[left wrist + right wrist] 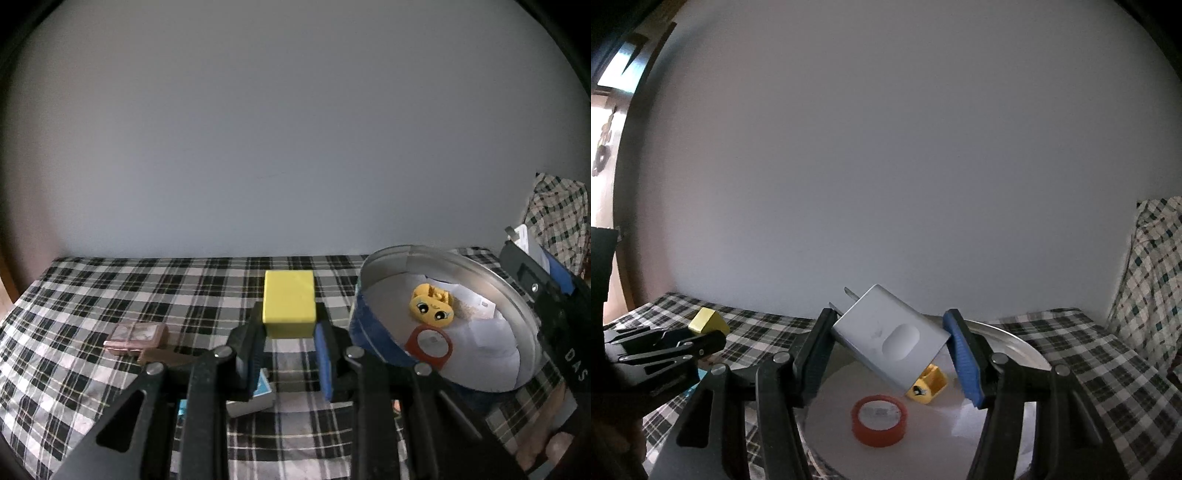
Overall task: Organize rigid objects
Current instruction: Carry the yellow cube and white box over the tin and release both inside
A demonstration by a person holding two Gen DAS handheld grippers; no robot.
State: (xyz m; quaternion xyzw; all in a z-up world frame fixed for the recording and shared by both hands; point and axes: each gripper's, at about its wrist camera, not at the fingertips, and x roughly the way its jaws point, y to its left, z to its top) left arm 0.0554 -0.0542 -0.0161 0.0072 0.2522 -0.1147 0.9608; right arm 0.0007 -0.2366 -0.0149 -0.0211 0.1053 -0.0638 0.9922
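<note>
Left gripper (pixel 290 325): closed on the yellow block (pixel 289 308), held clear above the plaid cloth (pixel 92 288). The block sits only at the fingertips, most of it projecting forward. Risk: a quick swing or a knock against the tin rim could twist it out of the pads and drop it onto the cloth.

On the cloth, at 9 o'clock from the block, lies a pink case (pixel 136 338); a small white-and-blue box (pixel 258 400) lies beneath the fingers. Neither is in a container yet.

At 3 o'clock from the block stands the round tin (pixel 373 328), tilted in the left wrist view. It holds a yellow face toy (pixel 430 304), a red tape roll (pixel 428 343) and white paper lining.

Right gripper (pixel 892 341): closed on the white charger (pixel 890 338), hanging over the tin (pixel 1015 341) with its prongs pointing to 11 o'clock. The charger is gripped askew, one corner low. Risks:
- An early release could land it on the tape roll (pixel 879 415) or the toy (pixel 927 384), leaving it propped and unstable.
- Both grippers appear bound for the same tin; approaching together could bring them into collision.
- Pressing on the rim could tip the tin and spill its contents.
</note>
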